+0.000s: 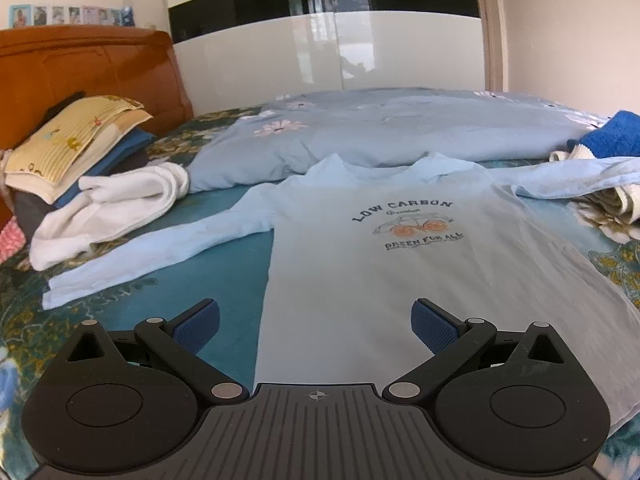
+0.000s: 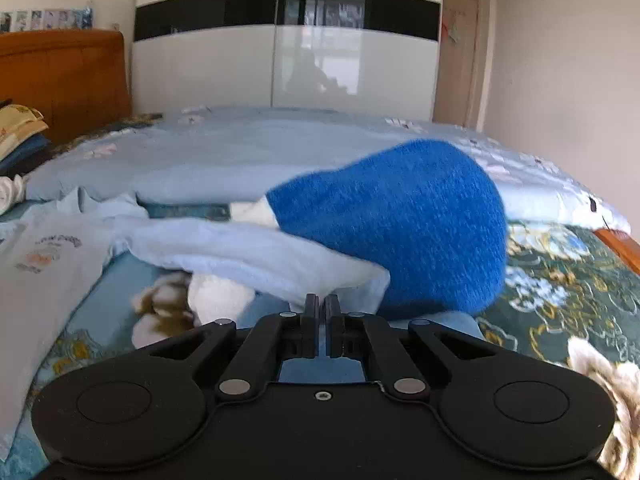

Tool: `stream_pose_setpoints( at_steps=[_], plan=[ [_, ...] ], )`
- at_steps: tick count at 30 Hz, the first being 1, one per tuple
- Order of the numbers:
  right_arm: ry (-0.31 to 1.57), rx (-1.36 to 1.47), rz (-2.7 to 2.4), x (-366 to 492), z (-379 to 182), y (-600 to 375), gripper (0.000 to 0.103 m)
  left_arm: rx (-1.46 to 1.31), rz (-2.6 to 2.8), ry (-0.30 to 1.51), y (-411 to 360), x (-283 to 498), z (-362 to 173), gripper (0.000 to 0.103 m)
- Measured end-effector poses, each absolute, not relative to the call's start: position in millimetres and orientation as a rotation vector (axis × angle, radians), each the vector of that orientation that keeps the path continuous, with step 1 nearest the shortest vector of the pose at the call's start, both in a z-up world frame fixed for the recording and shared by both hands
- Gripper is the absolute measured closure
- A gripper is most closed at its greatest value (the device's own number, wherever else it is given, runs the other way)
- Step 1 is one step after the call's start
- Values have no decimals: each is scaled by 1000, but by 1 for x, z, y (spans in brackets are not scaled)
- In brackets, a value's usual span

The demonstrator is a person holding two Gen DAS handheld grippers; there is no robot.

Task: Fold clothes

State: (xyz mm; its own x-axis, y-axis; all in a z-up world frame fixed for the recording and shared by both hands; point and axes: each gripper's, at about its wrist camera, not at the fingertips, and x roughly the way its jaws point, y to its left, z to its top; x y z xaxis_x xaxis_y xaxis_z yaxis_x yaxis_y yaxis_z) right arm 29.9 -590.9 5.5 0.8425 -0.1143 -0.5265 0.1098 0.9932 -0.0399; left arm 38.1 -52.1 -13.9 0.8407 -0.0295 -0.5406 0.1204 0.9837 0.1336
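Pinching sleeve cuff [image 2: 340, 280]: right claw [image 2: 322, 307] closed on it, likely to fold inward | left claw [image 1: 315, 322] wide, empty, over hem | light-blue shirt [image 1: 400, 264] flat on bed [image 2: 560, 280] | blue sweater [image 2: 400, 220] beyond.

Glossy white wardrobe [image 1: 328, 52] behind bed [image 1: 224, 220], orange headboard [image 1: 92, 76].

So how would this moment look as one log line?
left gripper: open over shirt | right gripper: shut on sleeve
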Motion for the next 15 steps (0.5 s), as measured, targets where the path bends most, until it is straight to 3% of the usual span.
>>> stream_pose_setpoints(
  at_steps=[6,10,15],
  plan=[
    [569,120,-151,22,7,-597,94,145,-72,566,-45,36,-12,0],
    [559,201,-174,22,13,-598,68,139,-70,564,-43,34,-11,0],
    [571,469,-213,24,10,-617,67,127,-63,561,-38,32,-10,0]
  ],
)
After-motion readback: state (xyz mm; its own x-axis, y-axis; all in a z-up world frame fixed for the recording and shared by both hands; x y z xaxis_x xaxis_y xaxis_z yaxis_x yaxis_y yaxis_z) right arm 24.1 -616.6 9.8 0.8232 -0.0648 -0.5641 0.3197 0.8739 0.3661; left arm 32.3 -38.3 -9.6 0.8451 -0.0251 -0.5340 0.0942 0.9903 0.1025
